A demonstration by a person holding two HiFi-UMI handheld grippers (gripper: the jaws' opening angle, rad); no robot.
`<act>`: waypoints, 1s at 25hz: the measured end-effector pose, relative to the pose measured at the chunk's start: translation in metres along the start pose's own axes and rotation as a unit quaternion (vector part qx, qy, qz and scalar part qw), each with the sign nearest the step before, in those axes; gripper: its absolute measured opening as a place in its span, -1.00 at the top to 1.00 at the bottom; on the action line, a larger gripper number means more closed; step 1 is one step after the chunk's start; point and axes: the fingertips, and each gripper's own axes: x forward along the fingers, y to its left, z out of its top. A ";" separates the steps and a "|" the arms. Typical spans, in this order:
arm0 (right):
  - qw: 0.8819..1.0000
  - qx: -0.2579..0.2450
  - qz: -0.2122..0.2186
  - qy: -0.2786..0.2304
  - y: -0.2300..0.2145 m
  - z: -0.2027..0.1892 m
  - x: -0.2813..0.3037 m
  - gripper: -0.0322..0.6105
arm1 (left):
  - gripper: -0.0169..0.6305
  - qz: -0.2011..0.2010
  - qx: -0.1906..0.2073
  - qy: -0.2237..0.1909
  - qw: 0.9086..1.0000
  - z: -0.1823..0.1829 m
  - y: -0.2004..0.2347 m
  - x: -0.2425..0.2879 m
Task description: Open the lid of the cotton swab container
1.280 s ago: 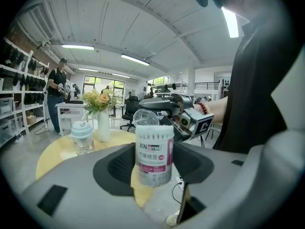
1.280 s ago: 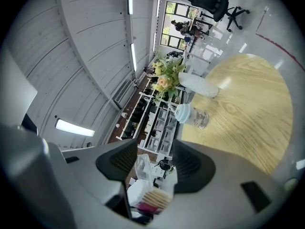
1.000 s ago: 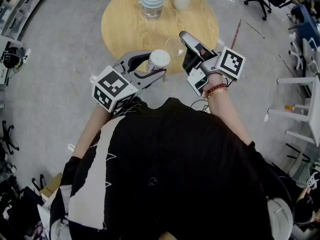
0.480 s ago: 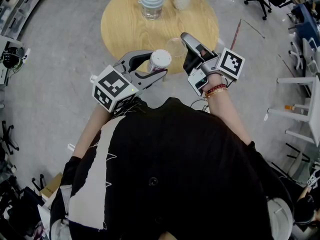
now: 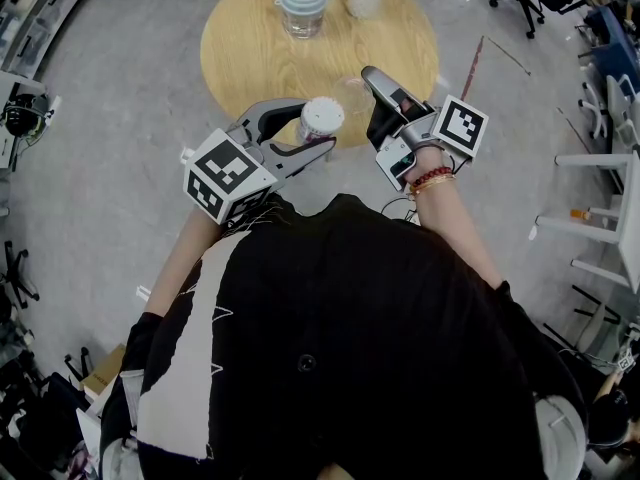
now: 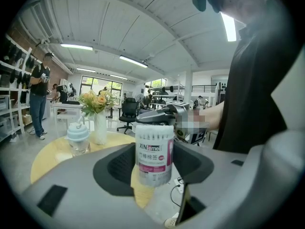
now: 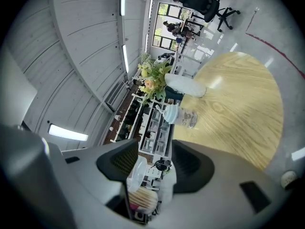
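Container point(image 6: 154, 149) clamped upright in left hand-held gripper point(image 5: 312, 128). Lid point(image 7: 137, 173) raised, swabs point(image 7: 143, 199) exposed. Right hand-held gripper point(image 7: 155, 163) jaws apart, lid against one pad. Opening judged nearly finished.

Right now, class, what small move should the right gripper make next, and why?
Probably carry the lid away from the container and toward the table. The left gripper clamps the container upright, the swabs show bare, and the clear lid sits between the right gripper's jaws beside the container's top; whether they pinch it firmly I cannot tell.
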 end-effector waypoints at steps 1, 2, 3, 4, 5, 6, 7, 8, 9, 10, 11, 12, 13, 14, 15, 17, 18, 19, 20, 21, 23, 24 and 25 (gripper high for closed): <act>1.000 0.000 -0.001 0.000 0.000 0.000 0.000 0.21 | 0.15 0.000 0.000 -0.001 1.000 0.001 0.000 0.000; 1.000 0.001 -0.001 0.000 -0.001 0.000 0.000 0.21 | 0.15 -0.001 0.000 -0.001 1.000 0.001 0.000 0.000; 1.000 0.001 -0.002 0.000 -0.002 -0.001 0.000 0.21 | 0.15 -0.002 0.001 -0.002 1.000 0.001 0.000 0.000; 1.000 0.001 -0.003 0.000 -0.003 -0.001 -0.001 0.21 | 0.15 -0.002 0.003 -0.002 1.000 0.002 -0.001 0.001; 1.000 0.001 -0.004 0.000 -0.004 -0.001 -0.001 0.22 | 0.15 -0.003 0.004 -0.003 1.000 0.002 -0.001 0.001; 1.000 0.001 -0.005 0.000 -0.005 0.000 -0.001 0.22 | 0.15 -0.003 0.005 -0.004 1.000 0.003 -0.001 0.002; 1.000 0.002 -0.005 0.000 -0.005 0.000 -0.001 0.22 | 0.15 -0.004 0.005 -0.005 1.000 0.004 -0.001 0.002; 1.000 0.002 -0.005 0.000 -0.005 0.000 -0.001 0.22 | 0.15 -0.004 0.006 -0.006 1.000 0.005 -0.001 0.001; 1.000 0.003 -0.005 0.000 -0.005 -0.001 -0.001 0.22 | 0.15 -0.005 0.007 -0.007 1.000 0.006 -0.001 0.001; 1.000 0.004 -0.005 -0.001 -0.005 -0.001 -0.001 0.22 | 0.15 -0.005 0.008 -0.007 1.000 0.007 -0.001 0.001; 1.000 0.005 -0.005 -0.001 -0.005 -0.001 -0.001 0.22 | 0.15 -0.005 0.009 -0.007 1.000 0.007 -0.001 0.001; 1.000 0.006 -0.005 -0.001 -0.005 -0.001 0.000 0.22 | 0.15 -0.004 0.010 -0.008 1.000 0.008 -0.001 0.001; 1.000 0.006 -0.005 0.000 -0.006 -0.001 0.000 0.22 | 0.15 -0.004 0.010 -0.008 1.000 0.008 0.000 0.001; 1.000 0.006 -0.006 0.002 -0.007 -0.001 0.000 0.22 | 0.15 -0.004 0.010 -0.009 1.000 0.008 0.000 0.002; 1.000 0.006 -0.007 0.003 -0.008 -0.001 0.000 0.22 | 0.15 -0.004 0.010 -0.010 1.000 0.009 -0.001 0.002; 1.000 0.007 -0.009 0.005 -0.009 -0.002 -0.001 0.22 | 0.15 -0.005 0.010 -0.011 1.000 0.010 -0.001 0.002; 1.000 0.007 -0.009 0.006 -0.008 -0.002 -0.001 0.22 | 0.15 -0.005 0.010 -0.012 1.000 0.011 -0.001 0.002; 1.000 0.008 -0.009 0.007 -0.008 -0.002 0.000 0.22 | 0.15 -0.004 0.010 -0.012 1.000 0.011 -0.001 0.001; 1.000 0.008 -0.010 0.008 -0.008 -0.003 0.000 0.22 | 0.15 -0.004 0.010 -0.012 1.000 0.012 -0.001 0.001; 1.000 0.009 -0.010 0.009 -0.009 -0.003 0.000 0.22 | 0.15 -0.004 0.010 -0.013 1.000 0.012 -0.001 0.001; 1.000 0.012 -0.012 0.011 -0.011 -0.005 0.000 0.22 | 0.15 -0.004 0.010 -0.014 1.000 0.013 -0.001 0.001; 1.000 0.013 -0.012 0.012 -0.012 -0.005 0.000 0.22 | 0.15 -0.005 0.011 -0.014 1.000 0.013 -0.001 0.001; 1.000 0.013 -0.012 0.012 -0.012 -0.005 0.000 0.22 | 0.15 -0.005 0.011 -0.014 1.000 0.013 -0.001 0.001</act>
